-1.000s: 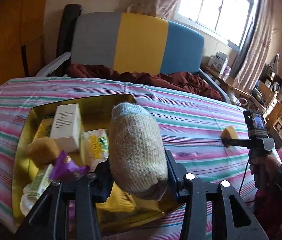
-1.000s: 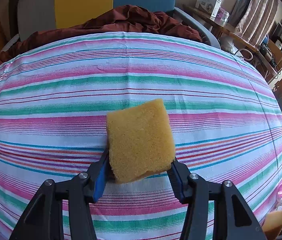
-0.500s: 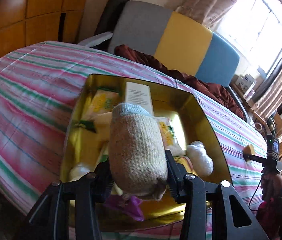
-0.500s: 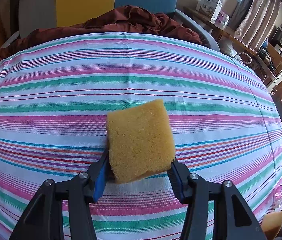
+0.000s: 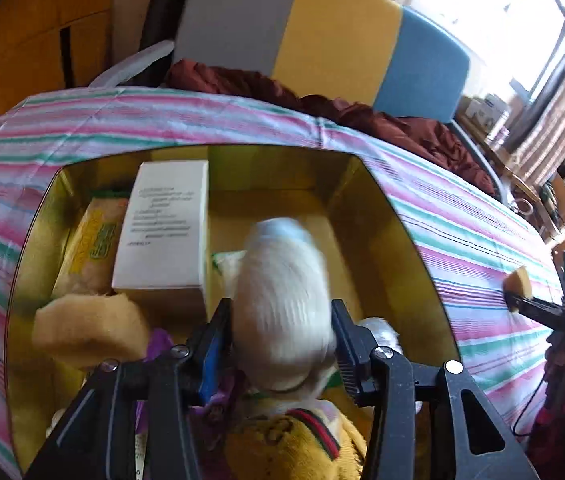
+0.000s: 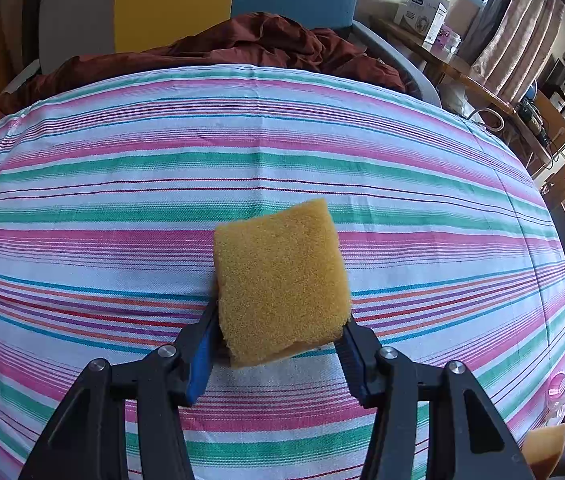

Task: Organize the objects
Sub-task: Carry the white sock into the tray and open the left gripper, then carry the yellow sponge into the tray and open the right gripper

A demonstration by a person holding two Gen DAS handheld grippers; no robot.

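Rolled sock [image 5: 282,304], cream knit with a pale blue cuff and blurred by motion, sits between the fingers of the left hand-held gripper [image 5: 280,336], over the open gold box [image 5: 414,264]; the jaws have just been opening, and a thin gap shows between the sock and each pad, so the grip looks released; whether the sock rests on the things beneath it cannot be told. Inside the box lie a white carton [image 5: 162,232] with printed text, lying on yellow-green packets [image 5: 94,240] at the left wall; a tan sponge [image 5: 90,332] sits nearer the camera at the left, with a bit of purple wrapper [image 5: 158,340] beside it; a mustard knit item [image 5: 294,448] with a red and dark stripe fills the bottom edge under the gripper. The box stands on a surface covered by a pink, green and white striped cloth [image 5: 482,248]; behind it are a maroon blanket [image 5: 362,116] and a chair back [image 5: 322,36] in grey, yellow and blue panels. The right hand-held gripper [image 6: 280,340] is clamped on a yellow-orange sponge block [image 6: 282,280], both pads pressing its sides; it hangs above the bare striped cloth, well apart from the box; the left view shows it far off at the right edge.
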